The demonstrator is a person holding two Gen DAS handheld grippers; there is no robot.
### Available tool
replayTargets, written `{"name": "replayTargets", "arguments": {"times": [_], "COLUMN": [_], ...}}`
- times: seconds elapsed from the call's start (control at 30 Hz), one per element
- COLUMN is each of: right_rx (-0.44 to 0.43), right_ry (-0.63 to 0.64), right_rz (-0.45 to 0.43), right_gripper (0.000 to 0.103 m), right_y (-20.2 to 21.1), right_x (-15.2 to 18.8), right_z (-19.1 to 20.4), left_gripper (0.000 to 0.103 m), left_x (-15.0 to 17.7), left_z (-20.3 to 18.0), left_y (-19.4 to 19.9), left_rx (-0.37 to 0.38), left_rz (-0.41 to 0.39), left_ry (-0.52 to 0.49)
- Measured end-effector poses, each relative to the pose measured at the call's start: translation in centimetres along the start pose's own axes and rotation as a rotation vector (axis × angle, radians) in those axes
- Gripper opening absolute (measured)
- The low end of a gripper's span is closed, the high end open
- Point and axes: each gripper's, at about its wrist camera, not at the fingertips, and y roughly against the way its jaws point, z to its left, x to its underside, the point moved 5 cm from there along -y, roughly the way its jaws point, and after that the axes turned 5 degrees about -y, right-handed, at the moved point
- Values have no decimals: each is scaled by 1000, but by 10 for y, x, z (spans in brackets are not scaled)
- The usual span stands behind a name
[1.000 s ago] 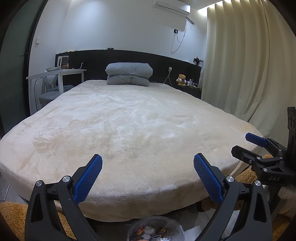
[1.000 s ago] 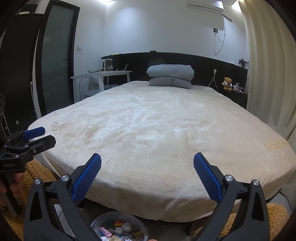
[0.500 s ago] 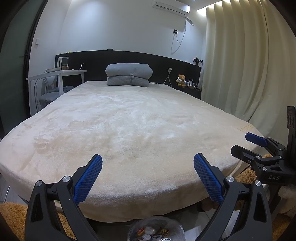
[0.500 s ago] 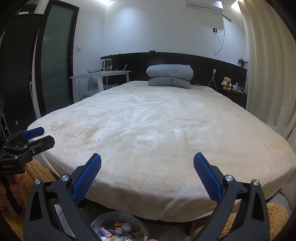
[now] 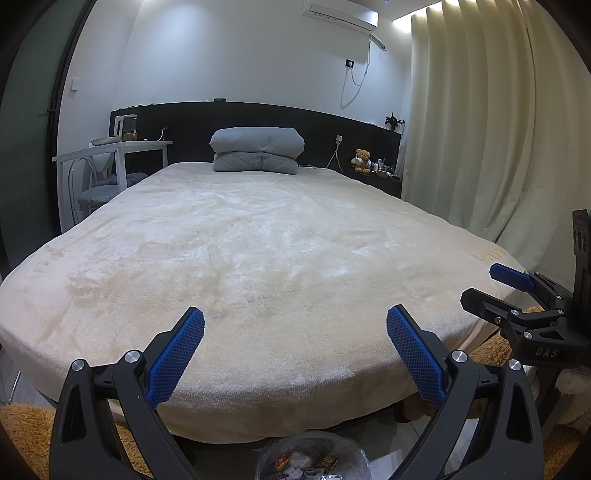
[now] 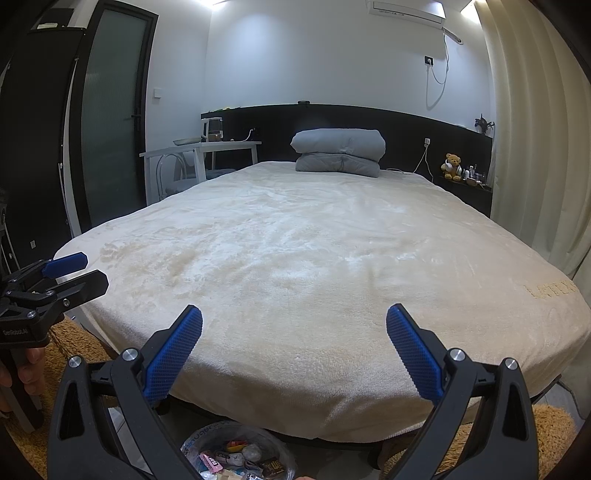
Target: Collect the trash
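My left gripper (image 5: 295, 345): jaws spread wide, blue pads bare, nothing held, level and pointed up the bed. My right gripper (image 6: 294, 343): jaws likewise wide and bare, same heading. Each shows in the other's view: the right one at 3 o'clock from the left camera, the left one at 9 o'clock from the right camera, with my fingers (image 6: 31, 369) wrapped round its handle.

Trash bag (image 5: 314, 459): clear plastic, mouth open, on the floor at 6 o'clock, just below the foot of the bed and between my two grippers; wrappers and crumpled scraps lie inside it.

Bed (image 5: 258, 266): cream plush blanket spread smooth over the whole top, filling the centre of both views. Grey folded duvet (image 5: 257, 154): at 12 o'clock against the black headboard (image 5: 184, 125).

Rug (image 5: 22, 435): shaggy, orange-brown, on the floor either side of the bed's foot.

White tabletop (image 6: 201, 147): at 10 o'clock, carrying a kettle (image 6: 212, 130). Teddy bear (image 6: 453, 167): at 2 o'clock on a dark shelf. Cream curtains (image 5: 480, 129): along the right wall. Air conditioner (image 5: 340, 14): high on the far wall. Frosted door (image 6: 107, 110): at 9 o'clock.
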Motion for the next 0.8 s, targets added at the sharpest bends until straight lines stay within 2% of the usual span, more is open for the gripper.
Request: {"name": "replayTargets", "arguments": {"times": [0.8], "right_rx": [6], "right_ry": [5], "right_rz": [4], "right_gripper": [98], "right_y": [-3], "right_x": [2], "right_z": [-5], "left_gripper": [97], "left_x": [-2], "left_z": [0], "left_y": [0], "left_rx": [6], "left_rz": [0], "left_ry": [-4]}}
